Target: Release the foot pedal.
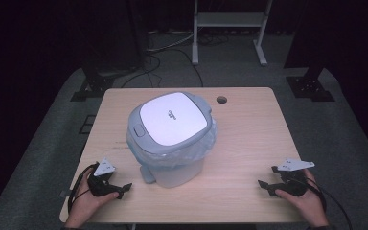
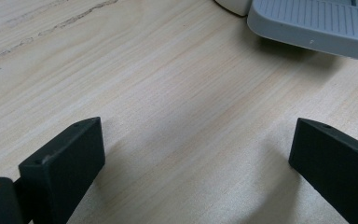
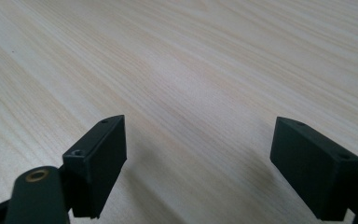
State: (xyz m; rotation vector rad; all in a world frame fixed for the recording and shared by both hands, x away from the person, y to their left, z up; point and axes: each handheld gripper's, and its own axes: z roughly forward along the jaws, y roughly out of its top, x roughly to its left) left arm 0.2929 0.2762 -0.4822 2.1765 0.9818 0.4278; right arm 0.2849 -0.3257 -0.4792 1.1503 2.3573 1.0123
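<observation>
— So, what sits on the table [image 1: 249,143]?
— Mostly a pedal bin [image 1: 172,139]: white body, grey lid with a white top panel, clear liner bunched under the rim. It stands at the middle, its grey pedal [image 1: 146,174] pointing toward seven o'clock.
— And the tongs?
— Left gripper [image 1: 124,188] at seven o'clock, right gripper [image 1: 264,186] at five; both gape wide with nothing between them, low over bare wood.
— Anything closer?
— The left gripper view catches the pedal's ribbed tread [image 2: 314,23] at one o'clock.
</observation>
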